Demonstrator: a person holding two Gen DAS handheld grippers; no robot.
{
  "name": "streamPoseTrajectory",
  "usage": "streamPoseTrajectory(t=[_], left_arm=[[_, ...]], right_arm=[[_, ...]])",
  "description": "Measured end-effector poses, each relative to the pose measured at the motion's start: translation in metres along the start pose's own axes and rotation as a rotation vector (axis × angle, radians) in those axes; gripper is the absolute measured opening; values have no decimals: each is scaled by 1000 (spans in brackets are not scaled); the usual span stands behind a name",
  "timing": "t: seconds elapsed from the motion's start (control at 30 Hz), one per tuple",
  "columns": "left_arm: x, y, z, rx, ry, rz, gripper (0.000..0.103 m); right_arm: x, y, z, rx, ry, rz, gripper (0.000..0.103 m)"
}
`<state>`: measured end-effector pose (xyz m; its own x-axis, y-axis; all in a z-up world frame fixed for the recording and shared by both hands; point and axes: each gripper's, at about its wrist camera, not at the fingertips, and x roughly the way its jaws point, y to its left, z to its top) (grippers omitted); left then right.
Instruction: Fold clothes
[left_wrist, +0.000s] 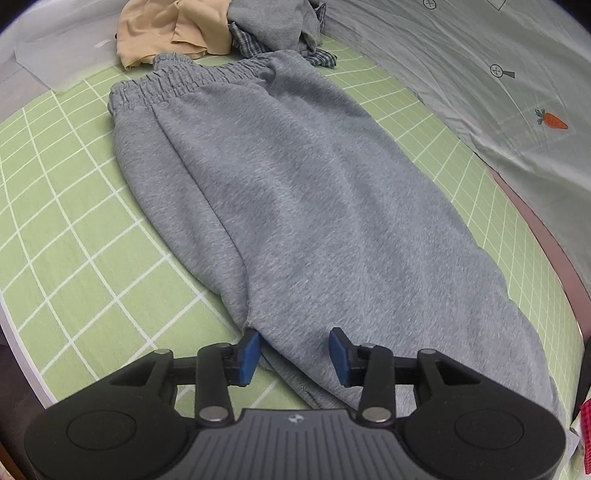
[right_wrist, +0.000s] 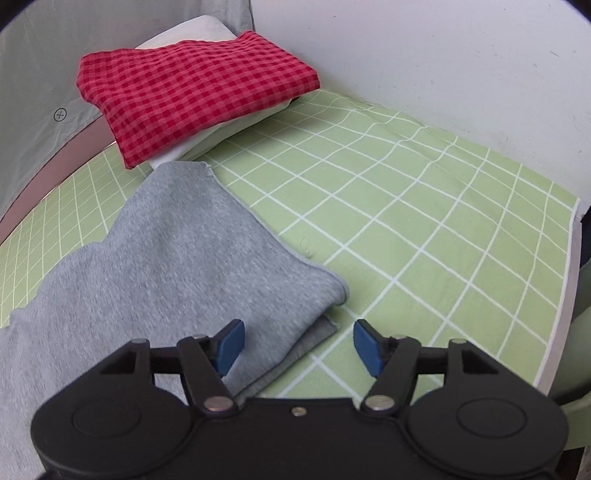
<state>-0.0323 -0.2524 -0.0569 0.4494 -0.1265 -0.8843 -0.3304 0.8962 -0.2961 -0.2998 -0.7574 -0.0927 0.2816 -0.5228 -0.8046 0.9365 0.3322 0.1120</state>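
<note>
Grey sweatpants lie folded lengthwise on a green checked sheet, waistband at the far end. My left gripper is open, its blue pads on either side of the near edge of the pants, holding nothing. In the right wrist view the leg end of the pants lies on the sheet. My right gripper is open over the cuff corner, left pad above the fabric, right pad above bare sheet.
A pile of unfolded clothes, beige and grey with plaid, lies beyond the waistband. A grey bedsheet with a carrot print is to the right. A folded red checked cloth rests on white folded items by the wall.
</note>
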Motion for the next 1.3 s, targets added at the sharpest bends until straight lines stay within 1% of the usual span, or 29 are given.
streamPoseTrajectory(t=[0.07, 0.2, 0.27, 0.3, 0.33, 0.43, 0.47, 0.53, 0.57, 0.6, 0.63, 0.67, 0.8, 0.87, 0.9, 0.97, 1.07, 1.1, 1.17, 1.23, 1.3], left_arm=[[0, -3, 0, 13, -2, 6, 43], [0, -9, 3, 35, -11, 14, 44], [1, -12, 5, 47, -17, 16, 45], [1, -13, 6, 52, -21, 17, 48], [1, -14, 6, 57, -24, 17, 50], [6, -21, 7, 73, -26, 35, 53], [7, -23, 7, 80, -27, 43, 53], [9, -27, 8, 96, -31, 49, 54], [9, -29, 7, 104, -33, 49, 54], [9, -31, 7, 113, -36, 50, 54], [9, -33, 7, 121, -38, 50, 55], [9, -35, 6, 127, -39, 50, 55], [10, -38, 5, 140, -37, 48, 55], [11, -38, 4, 143, -31, 46, 55], [12, -38, 4, 143, -29, 44, 55], [13, -38, 2, 142, -25, 41, 55], [14, -38, 0, 135, -23, 41, 55], [14, -38, -1, 132, -21, 40, 55], [16, -37, -3, 125, -11, 37, 56], [18, -36, -5, 118, 2, 33, 56], [20, -35, -6, 113, 17, 30, 56]], right_arm=[[-1, 6, -4, -26, -7, -9, 71], [-2, 15, -7, -67, -17, -15, 69], [-2, 13, -4, -32, -29, -15, 72], [-2, 11, -1, -10, -35, -15, 76], [-1, 9, 1, 12, -42, -15, 77], [1, 3, 8, 40, -61, -10, 77], [2, 2, 10, 47, -67, -8, 75], [5, 1, 13, 43, -72, -7, 56], [6, 2, 15, 38, -69, -6, 38], [7, 2, 16, 30, -73, -5, 26], [8, 3, 17, 20, -81, -4, 22], [7, 6, 19, -1, -95, 1, 14], [-9, 31, 20, -146, -182, 60, 8], [-18, 52, 18, -233, -207, 130, 4], [-21, 65, 17, -277, -209, 183, 4], [-24, 89, 10, -334, -175, 321, 3], [-23, 126, -14, -412, -62, 534, 3], [-22, 137, -23, -455, -30, 575, 3], [-23, 155, -39, -551, 12, 604, 5], [-25, 165, -49, -617, 26, 596, 12], [-26, 159, -43, -587, 16, 590, 30]])
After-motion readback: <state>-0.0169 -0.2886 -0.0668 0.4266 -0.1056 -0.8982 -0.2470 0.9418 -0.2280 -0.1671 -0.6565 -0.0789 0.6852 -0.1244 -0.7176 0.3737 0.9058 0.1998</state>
